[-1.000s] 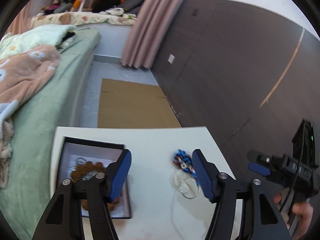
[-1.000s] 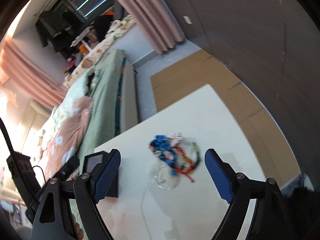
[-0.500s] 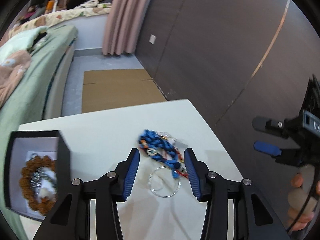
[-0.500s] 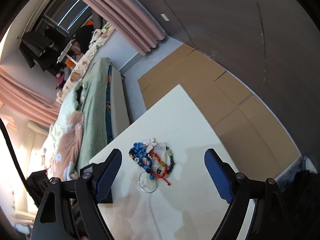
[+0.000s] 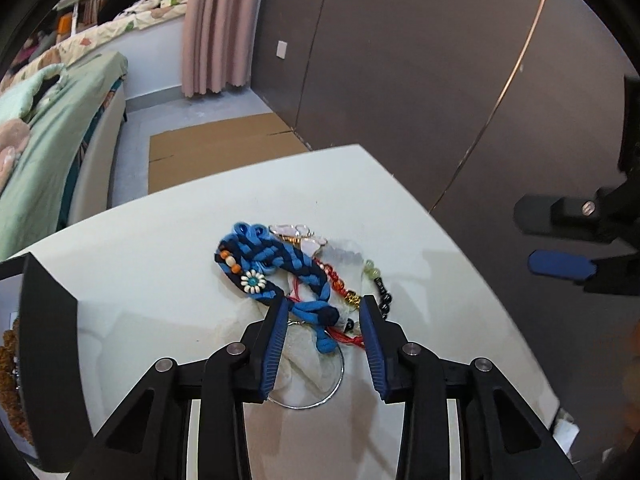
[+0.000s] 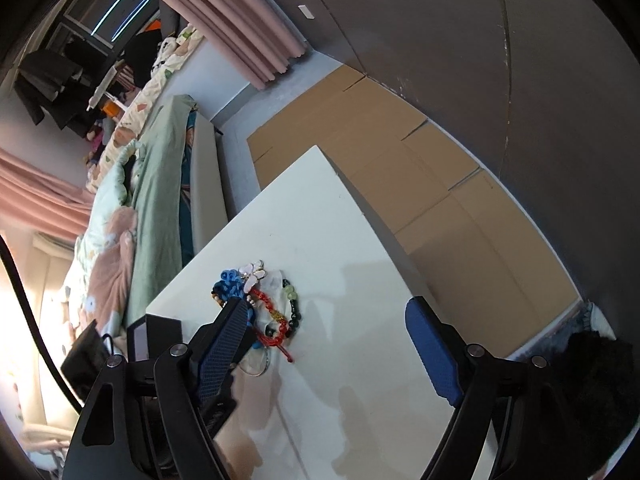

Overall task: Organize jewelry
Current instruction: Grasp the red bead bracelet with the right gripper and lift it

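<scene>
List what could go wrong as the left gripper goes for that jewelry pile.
1. The left gripper, whose jaws have just been closing, straddles the tail of the blue braided bracelet, which lies tangled with the red cord bracelet and the dark bead bracelet. Lifting may drag the whole pile.
2. The thin wire hoop lies under the fingers and could get caught or bent.
3. The butterfly charm sits loosely on top and may drop off onto the white table.
</scene>
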A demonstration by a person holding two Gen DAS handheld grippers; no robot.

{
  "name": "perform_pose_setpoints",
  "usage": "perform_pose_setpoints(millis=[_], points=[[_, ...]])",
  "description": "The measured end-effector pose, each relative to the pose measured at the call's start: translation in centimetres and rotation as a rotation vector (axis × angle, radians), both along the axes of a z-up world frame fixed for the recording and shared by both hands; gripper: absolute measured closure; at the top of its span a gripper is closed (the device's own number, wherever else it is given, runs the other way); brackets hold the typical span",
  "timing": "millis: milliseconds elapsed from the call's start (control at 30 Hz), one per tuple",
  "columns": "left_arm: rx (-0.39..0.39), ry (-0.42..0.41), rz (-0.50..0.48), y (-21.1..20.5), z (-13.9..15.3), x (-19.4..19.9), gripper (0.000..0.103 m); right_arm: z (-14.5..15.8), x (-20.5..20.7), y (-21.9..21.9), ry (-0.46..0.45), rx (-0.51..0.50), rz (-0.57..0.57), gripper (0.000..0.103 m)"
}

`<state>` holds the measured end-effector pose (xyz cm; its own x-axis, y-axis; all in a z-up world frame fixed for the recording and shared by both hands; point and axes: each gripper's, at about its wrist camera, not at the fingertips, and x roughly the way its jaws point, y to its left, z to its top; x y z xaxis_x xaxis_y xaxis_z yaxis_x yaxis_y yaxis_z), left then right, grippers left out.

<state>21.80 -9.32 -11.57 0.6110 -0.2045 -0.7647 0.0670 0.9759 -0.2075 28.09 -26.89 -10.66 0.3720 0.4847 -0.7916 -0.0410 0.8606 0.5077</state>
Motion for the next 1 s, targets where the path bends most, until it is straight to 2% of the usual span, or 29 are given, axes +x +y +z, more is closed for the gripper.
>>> perform_pose_setpoints(millis=[100,167,433,467,533,733,1000], points=[[0.024,-0.002,0.005,-0.4,-0.4,0.1,0.078,-0.3,0.1,0.3,0.006,0.000,0.007,0.021],[0.010,-0.004,0.013,-0.1,-0.4,0.1,0.094,-0.5,0.2,0.6,0.012,0.001,0.012,0.021],[-0.063,-0.064,0.039,2.2,2.4,-1.1,0.094,-2.6,0.5,3.3,0.080,0.057,0.072,0.042],[-0.069,-0.067,0.043,2.5,2.6,-1.2,0.094,-2.7,0.5,3.6,0.081,0.065,0.078,0.043],[-0.082,-0.077,0.058,3.3,3.2,-1.6,0.094,-2.8,0.5,4.2,0.078,0.070,0.089,0.055],[-0.119,-0.105,0.088,5.3,4.7,-2.6,0.094,-3.0,0.8,6.7,0.056,0.048,0.139,0.073],[-0.151,-0.144,0.119,7.7,6.4,-3.8,0.095,-3.9,1.5,8.9,0.046,-0.032,0.174,0.080]])
